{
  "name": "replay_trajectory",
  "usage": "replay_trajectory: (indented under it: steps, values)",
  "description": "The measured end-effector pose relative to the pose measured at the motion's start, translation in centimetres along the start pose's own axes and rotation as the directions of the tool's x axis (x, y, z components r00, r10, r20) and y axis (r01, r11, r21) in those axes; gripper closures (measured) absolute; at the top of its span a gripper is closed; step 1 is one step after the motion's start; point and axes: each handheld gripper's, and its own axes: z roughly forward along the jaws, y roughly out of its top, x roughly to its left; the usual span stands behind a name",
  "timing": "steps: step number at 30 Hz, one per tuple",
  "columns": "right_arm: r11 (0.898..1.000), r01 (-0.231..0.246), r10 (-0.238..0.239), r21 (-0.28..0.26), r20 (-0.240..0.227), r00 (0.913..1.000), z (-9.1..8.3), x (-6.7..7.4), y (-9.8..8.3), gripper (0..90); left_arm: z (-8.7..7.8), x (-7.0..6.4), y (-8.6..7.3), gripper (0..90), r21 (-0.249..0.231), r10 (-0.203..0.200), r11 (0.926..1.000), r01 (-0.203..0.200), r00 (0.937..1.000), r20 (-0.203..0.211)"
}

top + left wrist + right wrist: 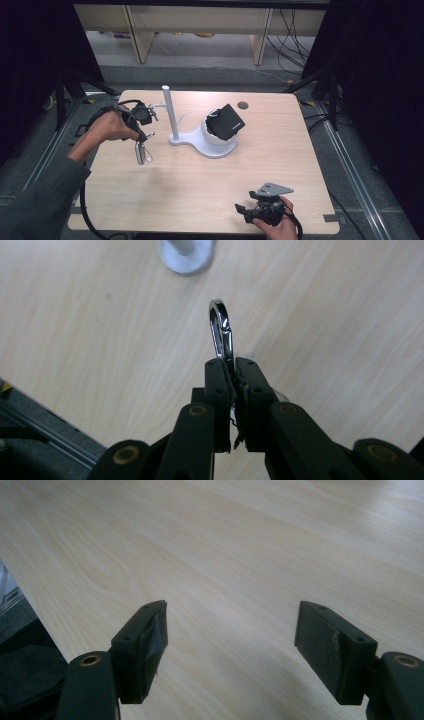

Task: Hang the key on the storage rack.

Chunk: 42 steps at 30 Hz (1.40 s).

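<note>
From above, my left gripper (141,137) hangs over the left part of the wooden table (175,185), jaws pointing down and pinching a silver carabiner clip (142,152) that dangles just under them, clear of the tabletop. To its right stands a white stand (202,141) with an upright post (170,112), and a black pouch (227,122) sits tilted in the stand's round cup, toward the middle of the table. My right gripper (246,211) rests low at the near edge, right of centre, well apart from the clip, its grey three-cornered plate on top. Looking along my left gripper's jaws, they are pressed together on the lower end of the clip (220,330); its rounded chrome loop sticks out beyond the tips, and the foot of the post (187,255) lies farther off on the pale wood. Looking along my right gripper (230,630), its two black jaws stand spread wide with nothing between them, just bare wood grain ahead, and the table's edge at the left of that view.
</note>
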Motion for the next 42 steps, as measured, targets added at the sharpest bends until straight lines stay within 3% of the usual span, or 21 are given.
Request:
replay_trajectory:
  steps: [5,9,13,17,18,19,20,22,23,24,25,26,30,38,39,40,42]
  values:
    - [1.0,-0.004,0.004,-0.011,0.006,1.0,0.0,-0.1,0.0,30.3,-2.1,1.7,-0.1,84.4,-0.008,-0.049,0.9988,0.049,0.9974,-0.054]
    - [1.0,-0.007,0.007,-0.009,0.007,1.0,-0.1,-0.2,0.0,30.2,-3.2,2.6,0.1,84.5,-0.029,-0.086,0.996,0.085,0.9941,-0.065]
    - [1.0,0.006,-0.006,-0.01,0.006,1.0,-0.1,-0.1,0.0,30.2,-3.5,3.3,0.6,84.5,-0.024,-0.108,0.994,0.107,0.9909,-0.08]
    - [1.0,0.007,-0.007,-0.016,0.008,0.9999,-0.1,-0.1,0.0,30.3,-3.6,3.7,1.3,84.6,-0.057,-0.147,0.9882,0.142,0.9853,-0.087]
    - [1.0,0.007,-0.007,-0.014,0.009,0.9999,-0.1,-0.1,0.0,30.2,-3.8,4.0,1.4,84.5,-0.041,-0.136,0.9903,0.133,0.9868,-0.088]
    - [1.0,-0.023,0.023,-0.006,0.006,0.9997,-0.1,0.1,0.0,30.2,-3.9,4.1,1.5,84.5,-0.041,-0.141,0.9897,0.137,0.9851,-0.099]
    - [1.0,-0.019,0.019,-0.006,0.0,0.9998,-0.1,0.1,0.0,30.3,-3.9,4.0,1.7,84.5,-0.052,-0.16,0.9866,0.155,0.9812,-0.109]
    - [1.0,0.005,-0.005,-0.014,0.008,1.0,-0.1,-0.1,0.0,30.3,-4.1,4.1,2.0,84.5,-0.046,-0.159,0.987,0.154,0.9805,-0.116]
    - [0.999,-0.029,0.029,-0.015,-0.003,0.9996,0.0,0.2,-0.1,30.2,-4.3,4.1,2.3,84.6,-0.051,-0.166,0.9857,0.161,0.9786,-0.121]
    - [1.0,0.006,-0.006,-0.015,0.006,1.0,0.0,-0.1,0.0,30.3,-4.3,4.1,2.4,84.5,-0.051,-0.168,0.9853,0.163,0.9789,-0.116]
    - [1.0,0.0,-0.001,-0.019,-0.022,0.9998,0.2,-0.2,0.0,30.2,-4.3,4.0,2.6,84.5,-0.049,-0.171,0.9849,0.166,0.9778,-0.122]
    - [1.0,-0.003,0.003,-0.008,0.003,1.0,0.0,-0.1,0.0,30.2,-4.3,4.0,2.9,84.5,-0.032,-0.171,0.9853,0.168,0.9771,-0.127]
    - [1.0,0.007,-0.007,0.0,-0.004,1.0,0.0,0.0,0.0,30.2,-4.4,3.7,3.8,84.6,-0.021,-0.172,0.985,0.171,0.976,-0.133]
    - [1.0,0.005,-0.005,-0.002,-0.004,1.0,0.1,0.0,0.0,30.2,-4.6,3.1,5.0,84.5,0.001,-0.157,0.9873,0.159,0.9785,-0.133]
    - [1.0,-0.024,0.024,0.005,-0.008,0.9997,0.1,0.3,-0.1,30.2,-4.5,3.0,5.2,84.5,0.006,-0.151,0.9881,0.153,0.9784,-0.141]
    - [1.0,0.011,-0.011,0.0,0.0,0.9999,0.1,0.0,0.0,30.2,-4.4,2.9,5.3,84.5,-0.002,-0.156,0.9875,0.157,0.9776,-0.141]
    - [1.0,0.008,-0.008,-0.002,-0.001,1.0,0.1,0.0,0.0,30.2,-4.3,2.8,5.5,84.5,0.0,-0.151,0.9884,0.152,0.9785,-0.141]
